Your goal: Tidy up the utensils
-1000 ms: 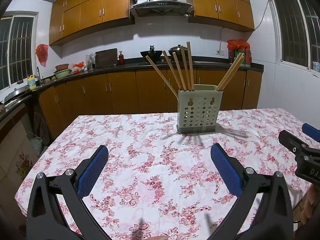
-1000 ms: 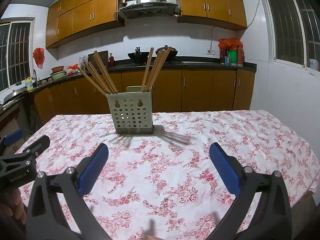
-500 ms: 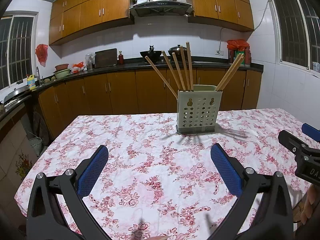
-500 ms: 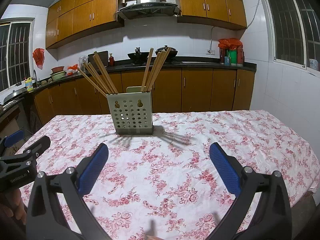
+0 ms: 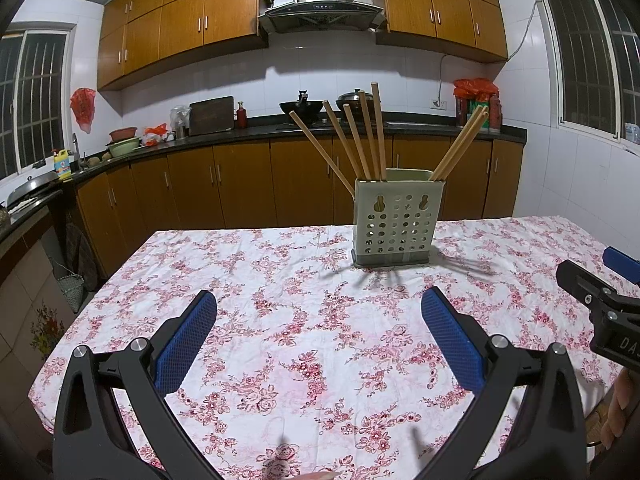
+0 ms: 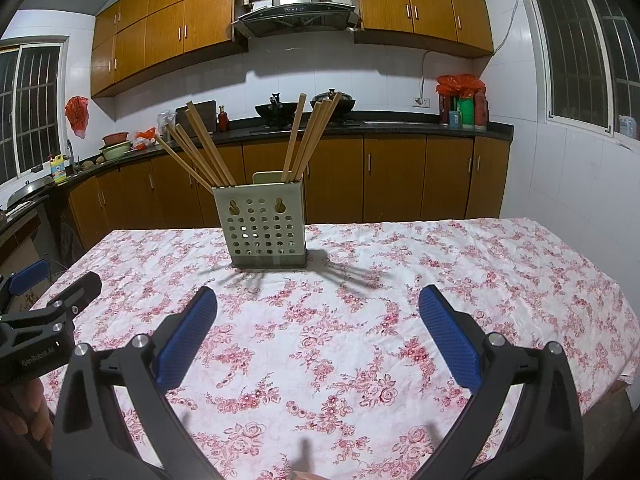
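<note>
A pale green perforated utensil holder (image 5: 394,224) (image 6: 265,226) stands upright at the far middle of the table. Several wooden chopsticks (image 5: 362,138) (image 6: 204,148) lean out of it in two bunches, left and right. My left gripper (image 5: 318,330) is open over the cloth, well short of the holder, with nothing between its blue pads (image 5: 186,344). My right gripper (image 6: 318,328) is open too and holds nothing. Each gripper shows at the edge of the other's view: the right one (image 5: 600,292), the left one (image 6: 48,300).
A floral tablecloth (image 5: 304,320) (image 6: 460,276) covers the table; its left edge drops off near a woven basket (image 5: 74,290) on the floor. Wooden cabinets and a dark counter (image 5: 248,132) with pots stand behind. A person's fingers (image 5: 618,408) show at the lower right.
Both views have shifted only slightly; the holder sits a touch higher in the left wrist view. Both grippers stay open and nothing was picked up or let go.
</note>
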